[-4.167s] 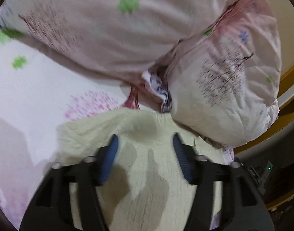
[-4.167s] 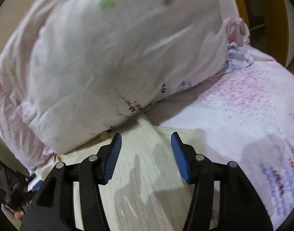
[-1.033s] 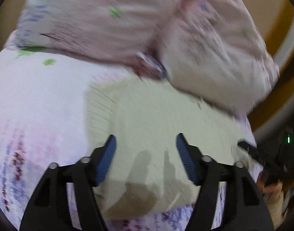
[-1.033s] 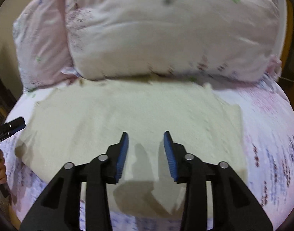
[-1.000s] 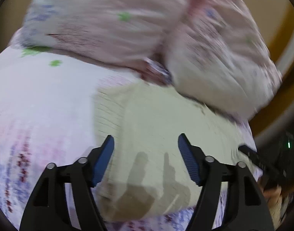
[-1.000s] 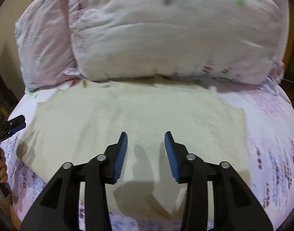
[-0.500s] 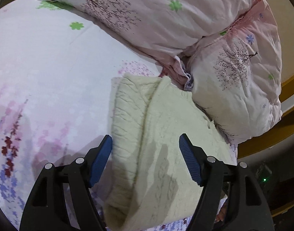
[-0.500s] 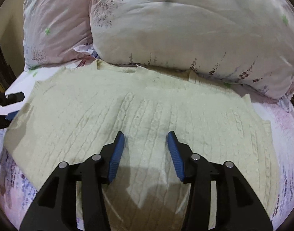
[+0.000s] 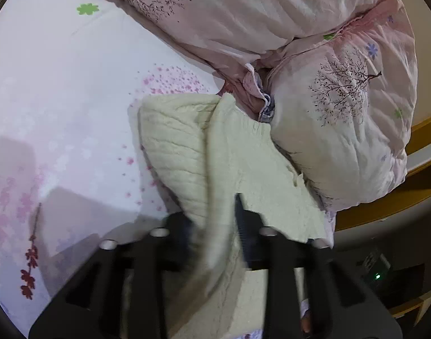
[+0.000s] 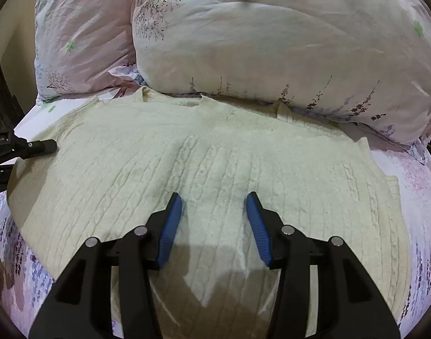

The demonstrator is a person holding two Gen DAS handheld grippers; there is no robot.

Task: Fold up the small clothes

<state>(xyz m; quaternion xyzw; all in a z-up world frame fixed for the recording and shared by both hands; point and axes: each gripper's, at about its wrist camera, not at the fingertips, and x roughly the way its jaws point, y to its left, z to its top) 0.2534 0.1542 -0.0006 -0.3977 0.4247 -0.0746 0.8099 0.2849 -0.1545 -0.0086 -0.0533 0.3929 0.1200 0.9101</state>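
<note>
A cream cable-knit sweater lies spread flat on the bed, its neck edge against the pillows. In the left wrist view the sweater has its edge lifted in a fold that runs between my fingers. My left gripper is shut on that edge of the sweater; the fingers are blurred. My right gripper is open and empty just above the sweater's lower middle. The left gripper also shows at the sweater's left edge in the right wrist view.
Two large floral pillows lie along the head of the bed, touching the sweater's top edge. The pink-and-white floral sheet stretches to the left. A wooden bed frame and a dark device with a green light are at the right.
My left gripper has closed from wide open onto the sweater's edge and raised it into a fold. My right gripper has stayed open over the sweater, nearly still.
</note>
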